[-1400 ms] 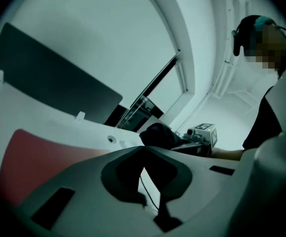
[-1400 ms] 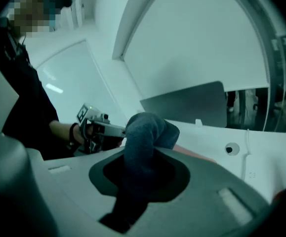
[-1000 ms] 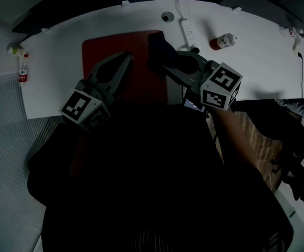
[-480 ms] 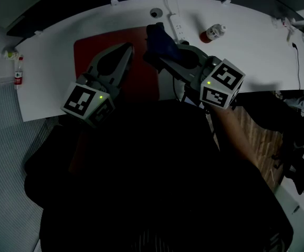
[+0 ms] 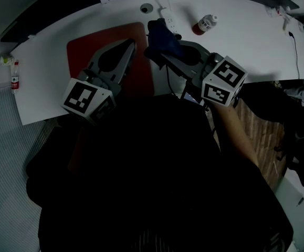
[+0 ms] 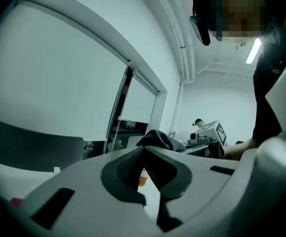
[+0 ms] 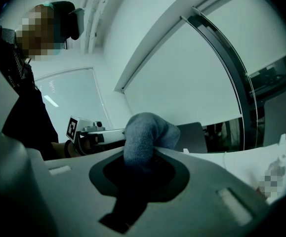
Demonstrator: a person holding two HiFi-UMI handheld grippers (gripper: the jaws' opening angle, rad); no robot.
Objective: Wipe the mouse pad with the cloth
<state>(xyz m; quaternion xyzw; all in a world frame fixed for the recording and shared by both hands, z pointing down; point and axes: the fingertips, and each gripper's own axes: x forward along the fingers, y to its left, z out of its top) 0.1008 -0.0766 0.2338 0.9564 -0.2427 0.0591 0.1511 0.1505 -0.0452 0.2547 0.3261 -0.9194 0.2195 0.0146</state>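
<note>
White desk (image 5: pixel 46 88) fills the head view, and on it lies the red mouse pad (image 5: pixel 88 46). Its far edge runs along the desk's back, but its near part is lost under the grippers and the person's dark clothing, so its long axis can't be called. Left gripper (image 5: pixel 132 44) hovers over the pad, pointing away from the person. Right gripper (image 5: pixel 153 50) angles in from the right, with the dark blue cloth (image 5: pixel 163 35) bunched at the pad's far right corner, near a power strip (image 5: pixel 168 19). Is it touching the pad? Can't tell. Over to the left gripper view: jaws pressed together at the tips, nothing between them. Now the right gripper view: jaws clamped on the cloth, a rounded grey-blue tuft poking forward past them. For a good wipe, I'd say press that tuft flat on the pad and draw it across in overlapping strokes, with the empty left gripper pinning the pad so it doesn't slide.
</note>
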